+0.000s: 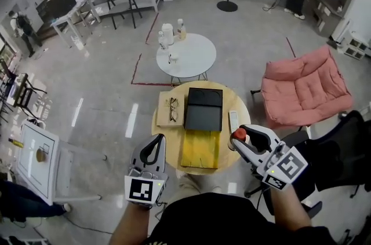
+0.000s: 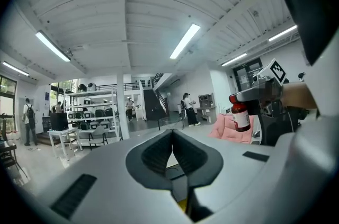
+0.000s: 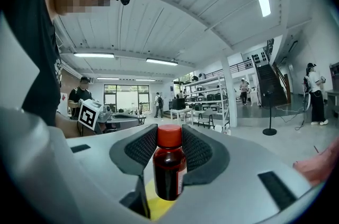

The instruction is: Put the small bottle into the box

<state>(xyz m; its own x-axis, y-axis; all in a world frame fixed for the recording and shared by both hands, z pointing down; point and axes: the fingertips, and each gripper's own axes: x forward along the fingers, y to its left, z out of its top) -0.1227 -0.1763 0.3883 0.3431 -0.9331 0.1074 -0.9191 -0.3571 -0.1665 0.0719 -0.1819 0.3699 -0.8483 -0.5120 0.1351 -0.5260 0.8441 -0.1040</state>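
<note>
The left gripper [image 1: 155, 144] hung at the near-left edge of the round wooden bench [image 1: 226, 100]. Its jaws were pressed together with nothing between them, as the left gripper view showed plainly. On the left part of the bench lay a pair of glasses [image 1: 173, 109] on a tan pad [image 1: 164, 118]. Just to the right of that sat the black box [image 1: 203, 109], and a yellow slab [image 1: 200, 149] touched its near side. A slim white object [image 1: 233, 120] lay right of the box, near the rim.

Farther right, the right gripper [image 1: 239, 138] was at the near-right edge of the bench. Its jaws pinched the small bottle [image 3: 169, 167] just below its red cap, and the dark glass body hung down between them. The bottle was held up in the air, right of the box and apart from it, not inside. A pink armchair [image 1: 306, 86] stood on the floor at the far right.
</note>
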